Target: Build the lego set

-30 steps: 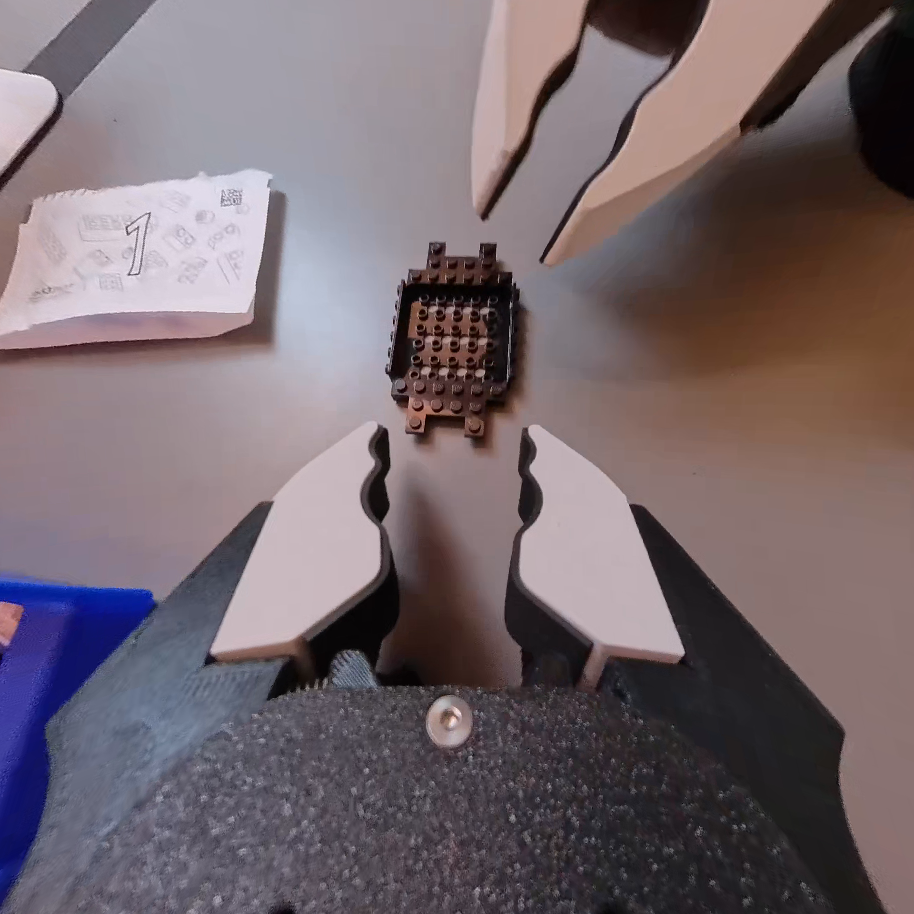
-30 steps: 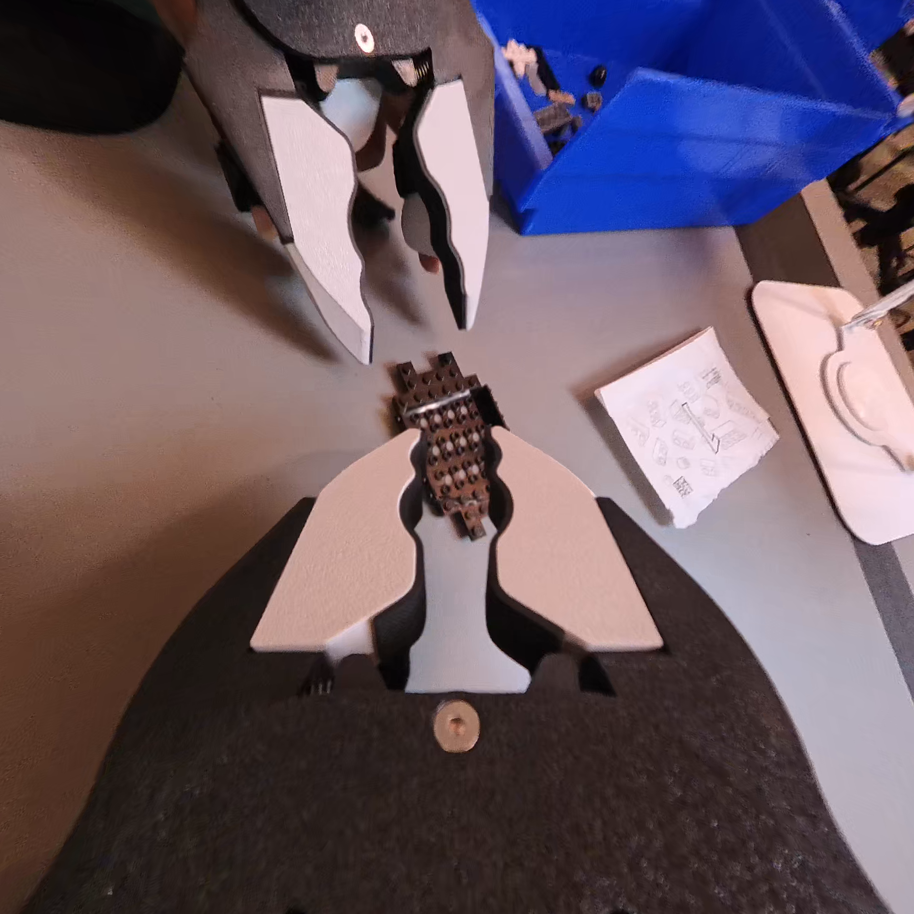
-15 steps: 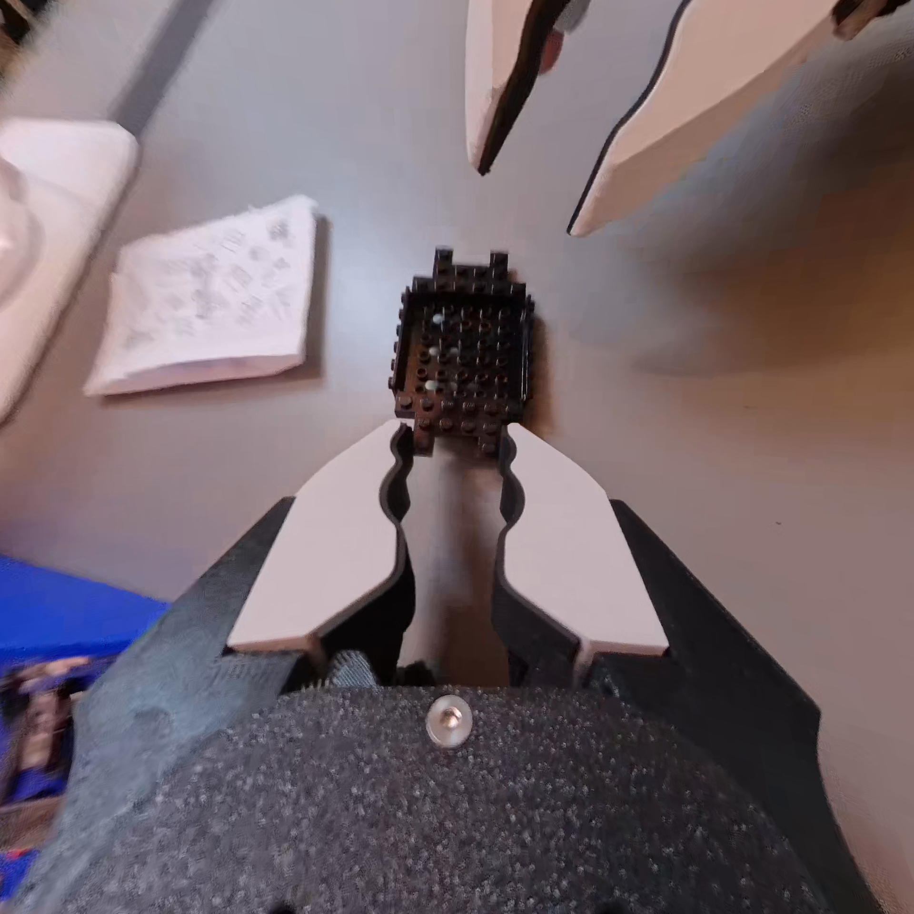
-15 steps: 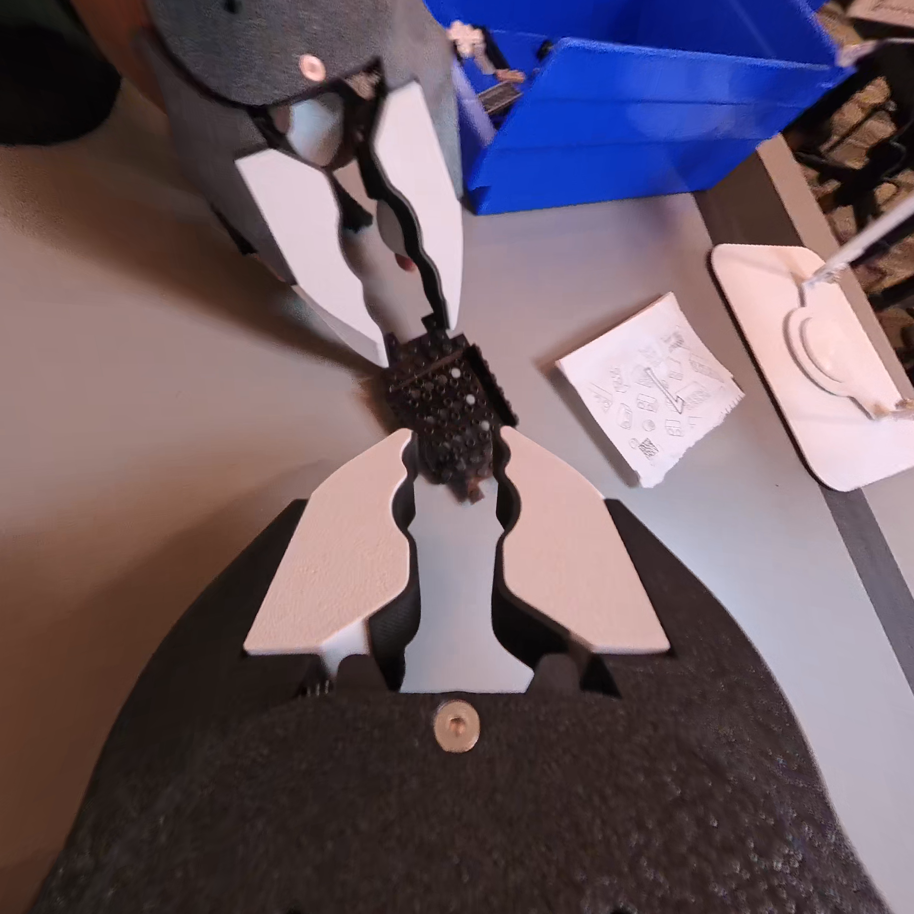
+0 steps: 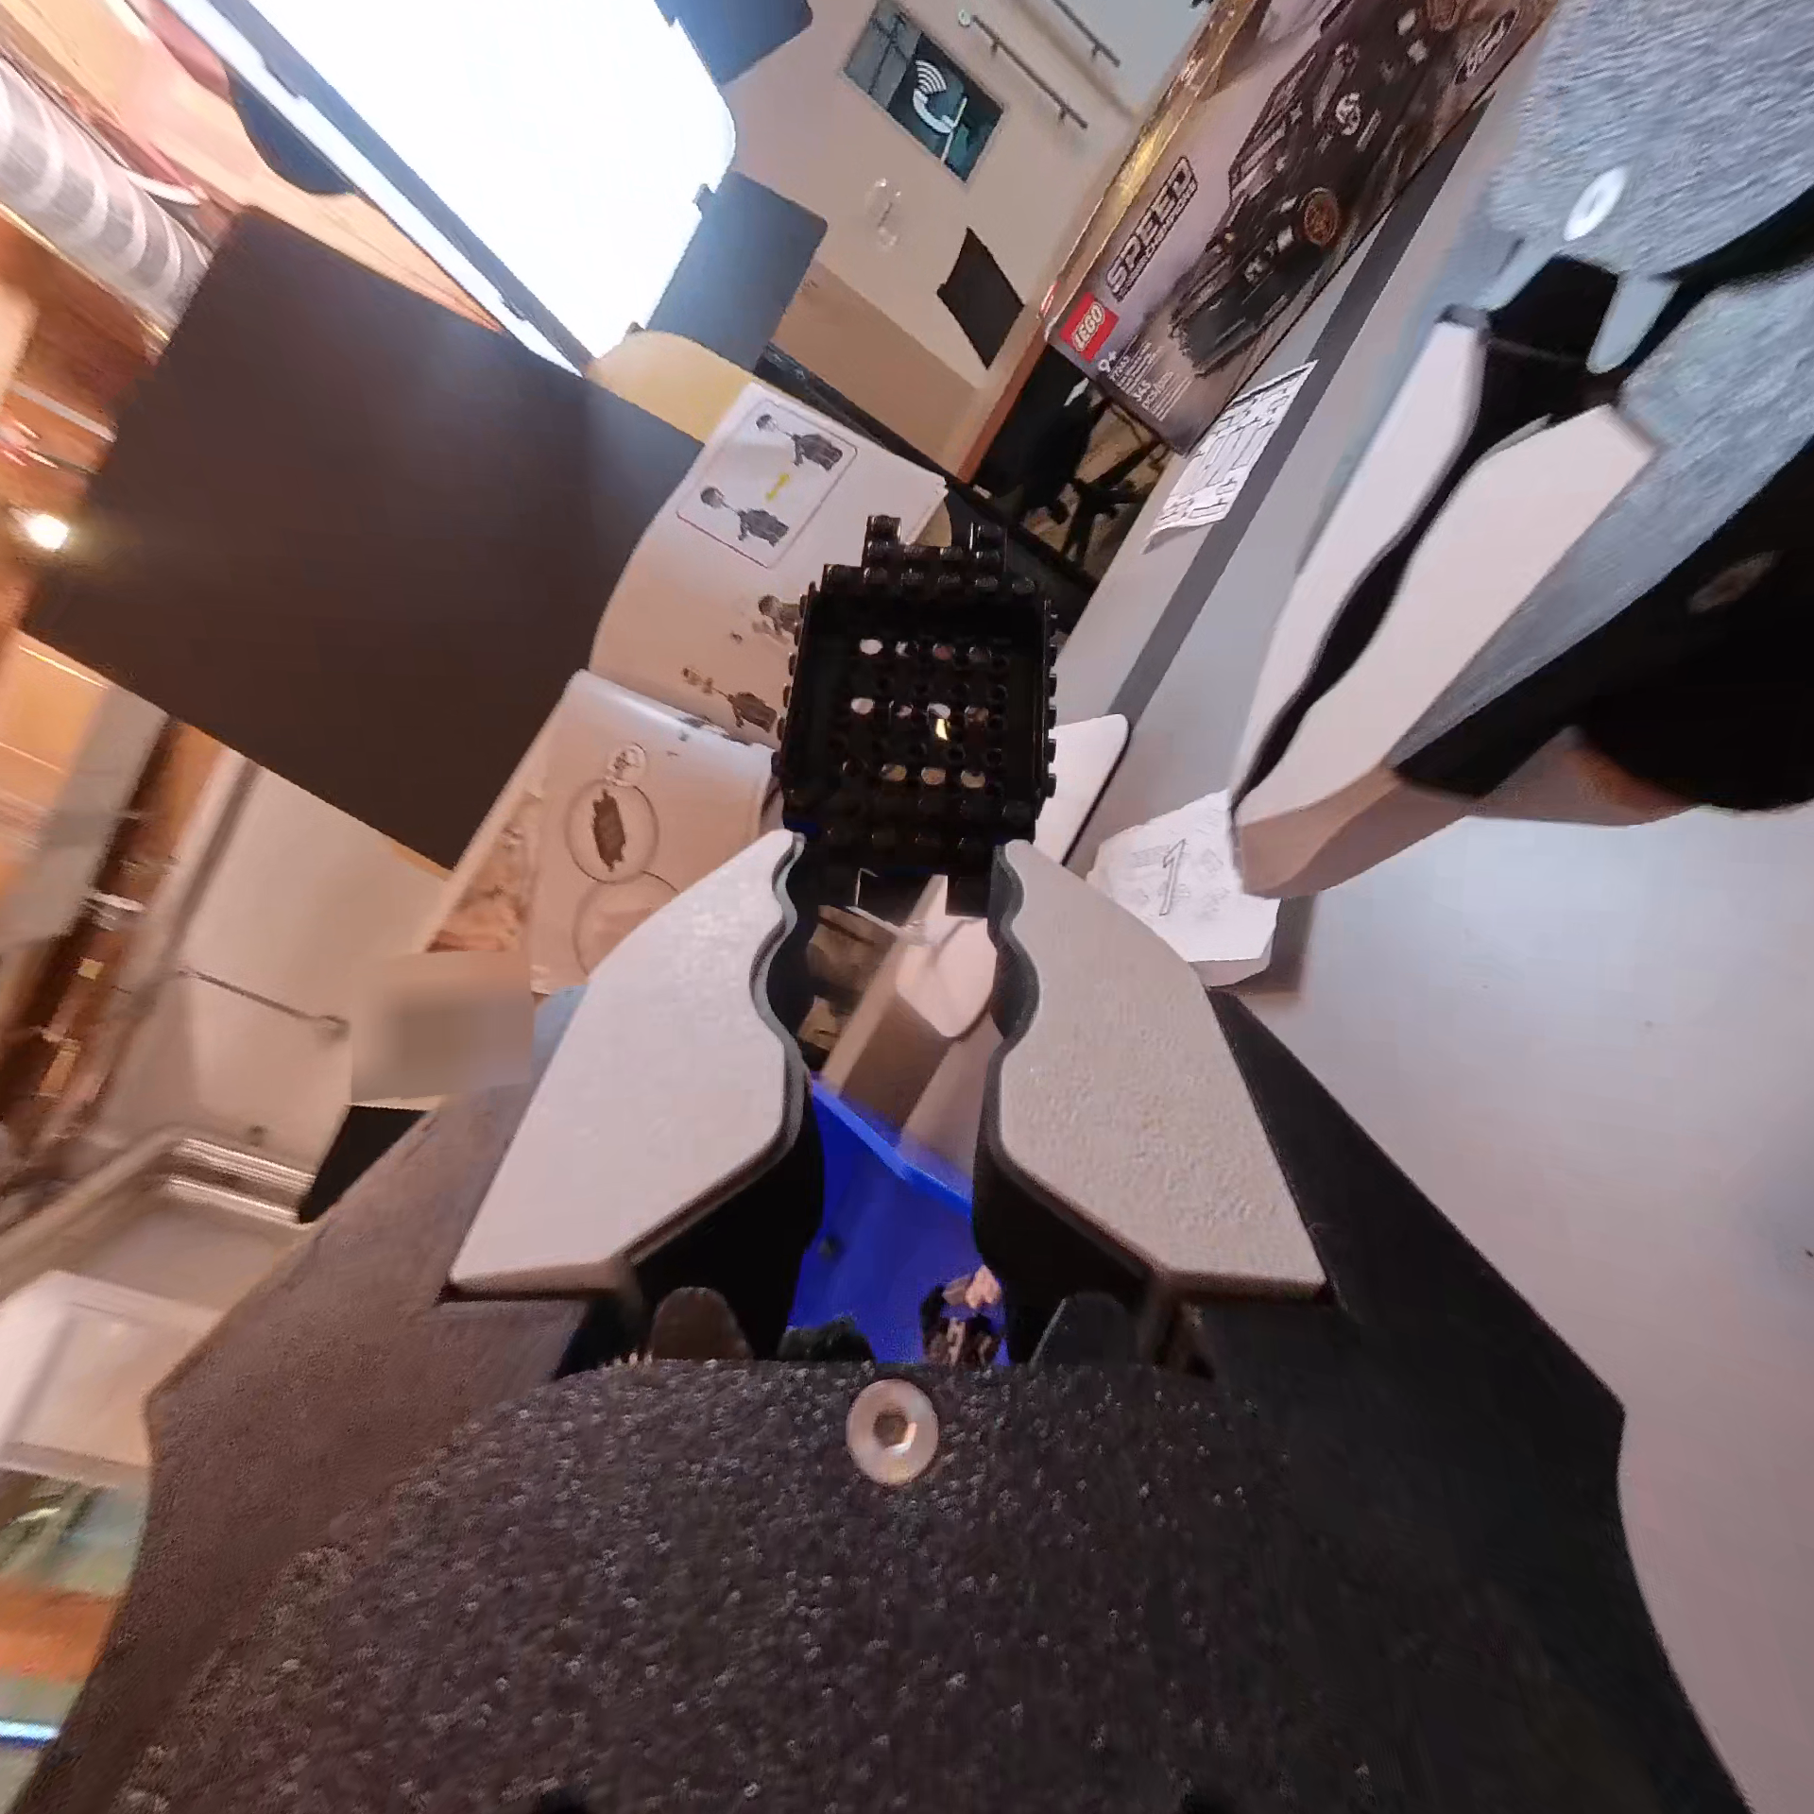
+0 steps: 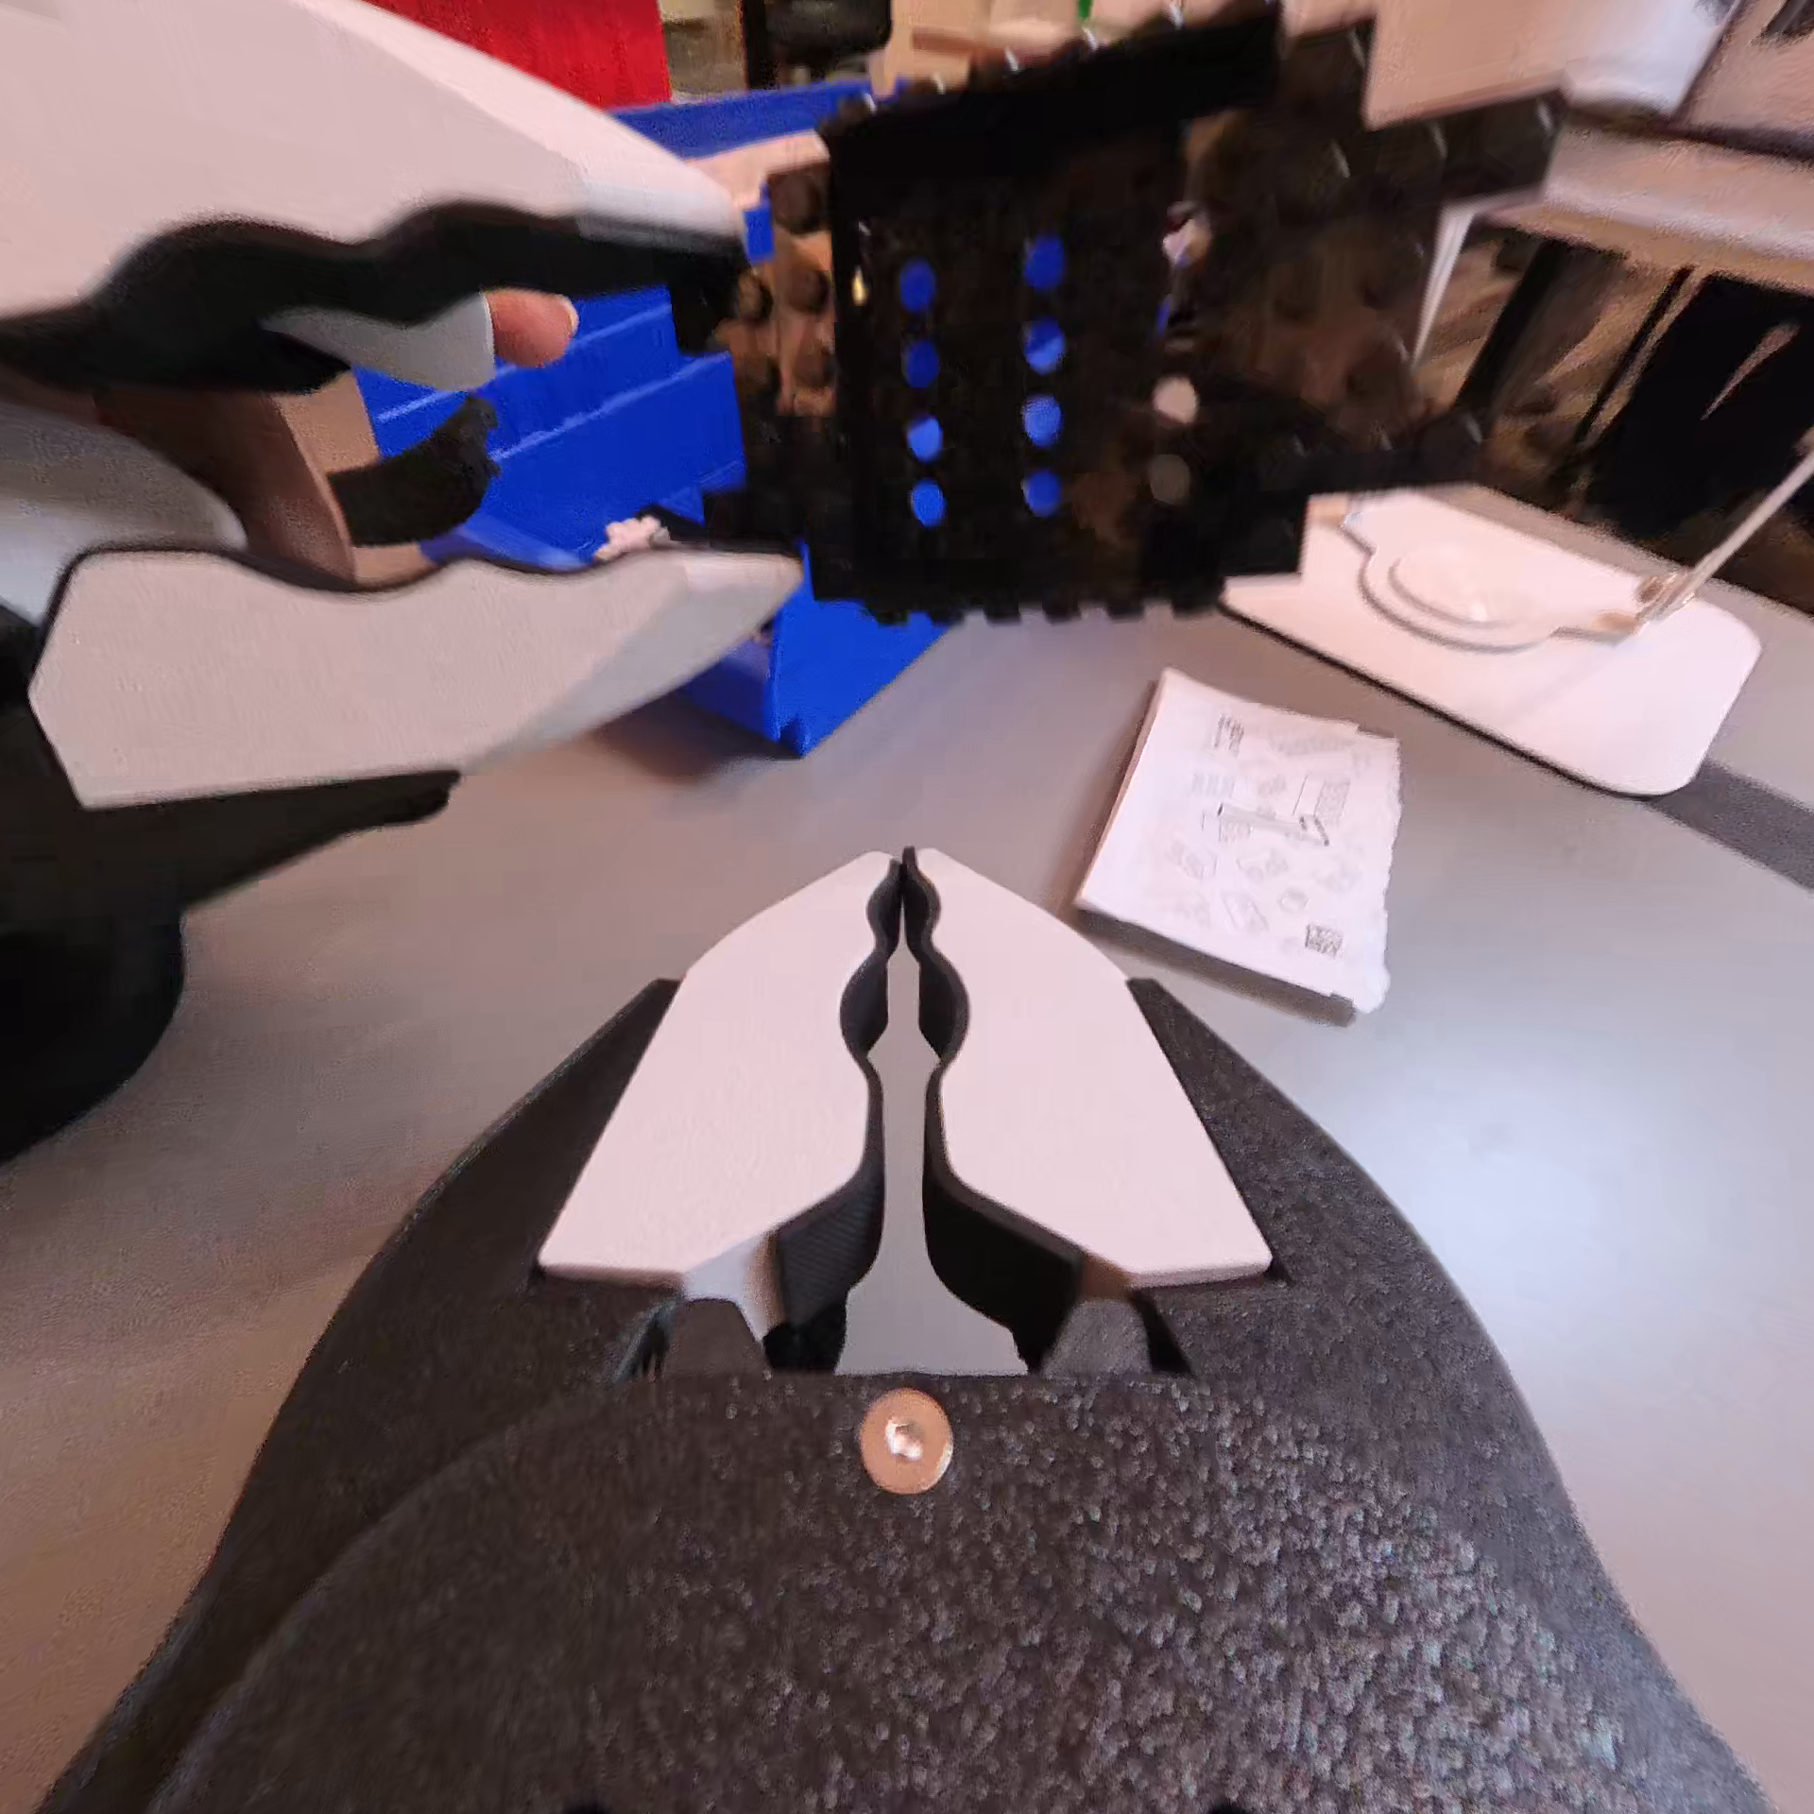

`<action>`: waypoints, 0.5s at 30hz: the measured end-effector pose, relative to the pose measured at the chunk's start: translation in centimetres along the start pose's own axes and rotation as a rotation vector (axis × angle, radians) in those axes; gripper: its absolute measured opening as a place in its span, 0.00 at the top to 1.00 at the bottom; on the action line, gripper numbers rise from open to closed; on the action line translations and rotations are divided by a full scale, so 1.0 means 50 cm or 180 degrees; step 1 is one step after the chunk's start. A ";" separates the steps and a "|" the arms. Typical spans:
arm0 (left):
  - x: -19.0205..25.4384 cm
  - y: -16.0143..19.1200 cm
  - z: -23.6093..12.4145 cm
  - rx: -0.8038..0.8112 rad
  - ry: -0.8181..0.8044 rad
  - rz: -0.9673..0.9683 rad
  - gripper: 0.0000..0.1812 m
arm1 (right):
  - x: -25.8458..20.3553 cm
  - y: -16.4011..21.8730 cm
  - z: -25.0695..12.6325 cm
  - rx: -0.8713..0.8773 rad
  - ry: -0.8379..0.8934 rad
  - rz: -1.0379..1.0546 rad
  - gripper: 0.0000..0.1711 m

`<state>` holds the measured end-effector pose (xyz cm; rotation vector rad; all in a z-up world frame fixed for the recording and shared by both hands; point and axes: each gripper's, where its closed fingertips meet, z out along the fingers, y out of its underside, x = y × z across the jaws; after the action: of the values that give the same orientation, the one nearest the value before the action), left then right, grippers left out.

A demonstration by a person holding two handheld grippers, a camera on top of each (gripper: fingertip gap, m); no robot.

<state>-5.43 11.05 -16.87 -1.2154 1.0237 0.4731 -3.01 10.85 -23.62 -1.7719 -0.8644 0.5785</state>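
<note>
The black lego chassis [image 5: 918, 717], a studded plate with low walls and round holes, is off the table. My left gripper [image 5: 893, 864] is shut on its near end and holds it in the air, turned on edge. In the right wrist view the left gripper [image 6: 761, 402] reaches in from the left with the chassis [image 6: 1080, 344] above the table. My right gripper [image 6: 903, 864] is shut and empty, below and in front of the chassis. It also shows in the left wrist view [image 5: 1242, 825] at the upper right, beside the chassis without touching it.
A blue parts bin [image 6: 628, 412] stands behind the chassis. A white printed leaflet [image 6: 1247, 844] lies on the grey table [image 6: 1472, 1227]. A white flat stand [image 6: 1571, 687] is at the far right. The set's box [image 5: 1276, 196] leans at the back. Left tips to right tips: about 7 centimeters.
My left gripper has closed on the chassis and lifted it off the table, tilting it on edge. My right gripper has let it go, pulled back and shut.
</note>
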 end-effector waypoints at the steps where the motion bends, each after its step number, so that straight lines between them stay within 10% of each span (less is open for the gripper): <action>1: 0.005 -0.007 -0.002 0.0005 -0.0032 0.0081 0.82 | -0.002 -0.007 0.001 0.0053 0.0062 -0.0032 1.00; 6: 0.036 -0.026 0.000 -0.0041 0.0306 -0.0351 0.81 | 0.004 -0.008 0.007 0.0009 0.0208 0.0019 1.00; 15: 0.085 -0.049 -0.022 0.0141 0.2219 -0.2965 0.81 | 0.015 0.022 0.018 -0.0245 0.0196 -0.0080 1.00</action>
<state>-1.84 8.33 -19.15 -1.6958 0.8861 -0.7411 -2.90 11.73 -24.97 -1.8363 -0.8754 0.4776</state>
